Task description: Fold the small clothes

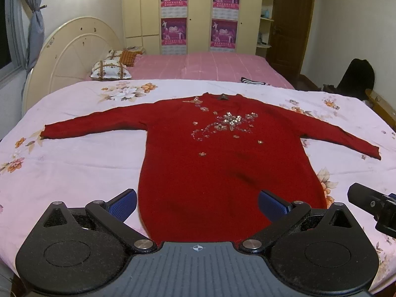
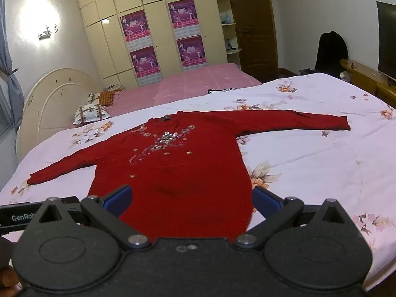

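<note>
A red sweater (image 1: 217, 163) lies flat on a floral bed (image 1: 74, 163), sleeves spread wide. The left hand-held gripper (image 1: 198, 203) and right hand-held gripper (image 2: 191, 199) hover released above its hem. Likely risk: fingers snagging the sequins (image 1: 227, 121), or pinching bedsheet along with knit.
</note>
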`<state>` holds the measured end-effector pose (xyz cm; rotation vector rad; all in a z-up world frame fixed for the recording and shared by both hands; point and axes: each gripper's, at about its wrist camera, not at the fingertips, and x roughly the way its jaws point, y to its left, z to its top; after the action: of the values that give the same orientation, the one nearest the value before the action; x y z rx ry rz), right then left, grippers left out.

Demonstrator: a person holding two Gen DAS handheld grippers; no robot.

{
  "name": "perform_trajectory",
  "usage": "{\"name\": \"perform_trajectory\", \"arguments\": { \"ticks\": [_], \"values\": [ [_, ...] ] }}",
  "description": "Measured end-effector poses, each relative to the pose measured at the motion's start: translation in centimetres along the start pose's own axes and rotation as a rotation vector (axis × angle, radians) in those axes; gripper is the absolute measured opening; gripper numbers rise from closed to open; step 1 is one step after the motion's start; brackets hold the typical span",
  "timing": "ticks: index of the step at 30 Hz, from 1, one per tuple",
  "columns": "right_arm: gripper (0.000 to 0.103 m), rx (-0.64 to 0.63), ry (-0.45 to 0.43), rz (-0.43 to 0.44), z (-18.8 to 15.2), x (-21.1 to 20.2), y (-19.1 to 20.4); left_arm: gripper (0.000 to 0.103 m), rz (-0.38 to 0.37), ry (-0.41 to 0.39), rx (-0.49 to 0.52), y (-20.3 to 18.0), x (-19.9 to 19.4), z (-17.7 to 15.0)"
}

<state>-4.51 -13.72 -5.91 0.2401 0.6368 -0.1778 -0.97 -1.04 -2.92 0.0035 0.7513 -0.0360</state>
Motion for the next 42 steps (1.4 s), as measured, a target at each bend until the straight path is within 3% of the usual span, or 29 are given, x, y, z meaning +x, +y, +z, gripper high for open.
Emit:
{"name": "perform_trajectory", "arguments": {
  "ticks": [11,18,26,34,42],
  "values": [
    [0.102,0.019,0.004,-0.028,0.9,2.0,-2.0,0.103,0.014,0.011,0.019,-1.8,2.2,1.0],
    [0.102,0.031,-0.011,-0.041,1.7,4.1,-4.5,0.103,0.007,0.016,0.055,-3.8,5.5,2.8],
    [0.098,0.093,-0.008,-0.119,3.7,8.8,-9.7,0.103,-0.056,0.037,0.086,-7.3,11.0,5.7],
    [0.082,0.179,0.022,-0.192,6.4,15.1,-16.0,0.103,-0.049,0.069,0.135,-11.1,18.0,8.4],
    [0.075,0.324,0.076,-0.28,8.2,22.1,-23.9,0.103,-0.044,0.105,0.17,-14.7,25.9,10.9]
  ]
}}
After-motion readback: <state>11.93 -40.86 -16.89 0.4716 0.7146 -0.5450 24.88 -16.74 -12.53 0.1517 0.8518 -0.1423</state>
